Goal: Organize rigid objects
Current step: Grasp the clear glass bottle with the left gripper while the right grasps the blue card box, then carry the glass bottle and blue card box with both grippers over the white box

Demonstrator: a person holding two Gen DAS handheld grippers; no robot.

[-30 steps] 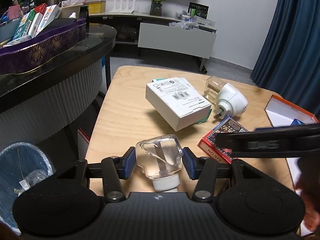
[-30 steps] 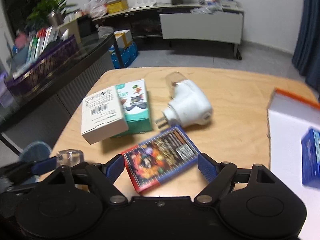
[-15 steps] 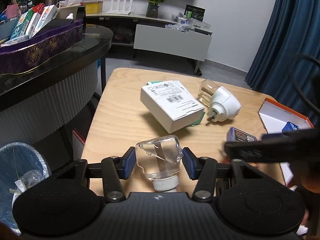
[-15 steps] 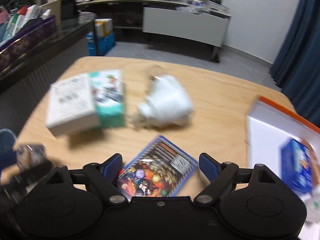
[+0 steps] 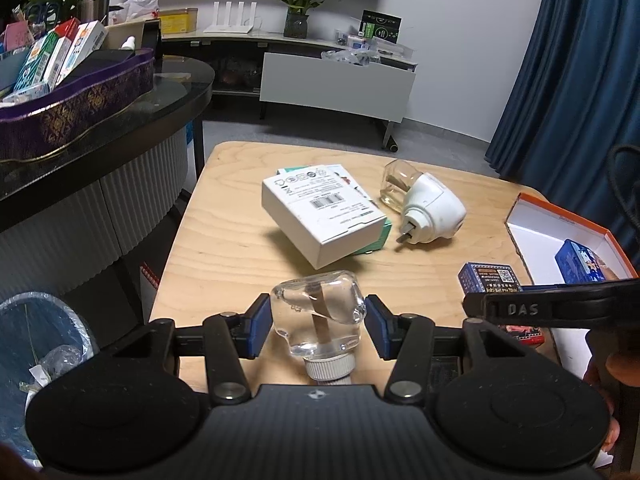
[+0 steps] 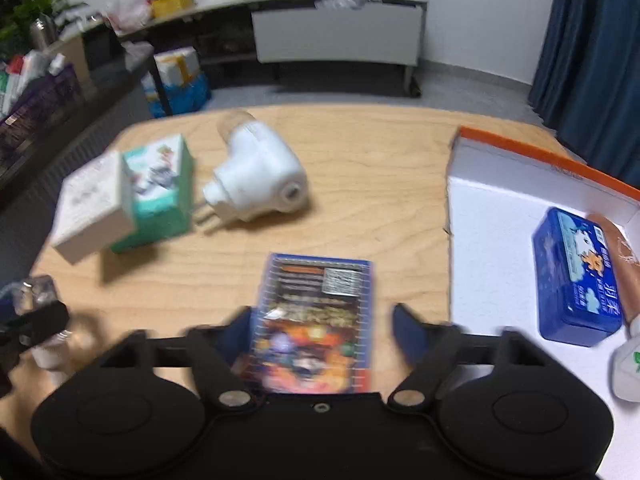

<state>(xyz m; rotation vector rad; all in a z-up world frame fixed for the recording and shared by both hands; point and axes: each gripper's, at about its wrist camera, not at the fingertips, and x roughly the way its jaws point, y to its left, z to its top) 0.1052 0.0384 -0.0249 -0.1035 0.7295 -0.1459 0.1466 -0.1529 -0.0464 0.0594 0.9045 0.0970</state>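
My left gripper [image 5: 316, 322] is shut on a clear glass bottle [image 5: 320, 316] with a white cap, held above the table's near edge. My right gripper [image 6: 320, 330] is open around a colourful card box [image 6: 316, 320] that lies between its fingers; the view is blurred. The card box also shows in the left wrist view [image 5: 490, 280], partly hidden by the right gripper's body. An orange-rimmed white tray [image 6: 500, 208] on the right holds a blue tin [image 6: 576, 276].
On the wooden table [image 5: 240, 248] lie a white box [image 5: 320, 216] leaning on a green box [image 6: 156, 196], and a white plug-in diffuser [image 5: 430, 210]. A dark counter with a purple basket [image 5: 76, 108] stands left, a bin [image 5: 36, 344] below it.
My right gripper has swung right and closed in, so the card box now sits between its narrowing fingers. The left gripper keeps hold of the bottle, nearly still.
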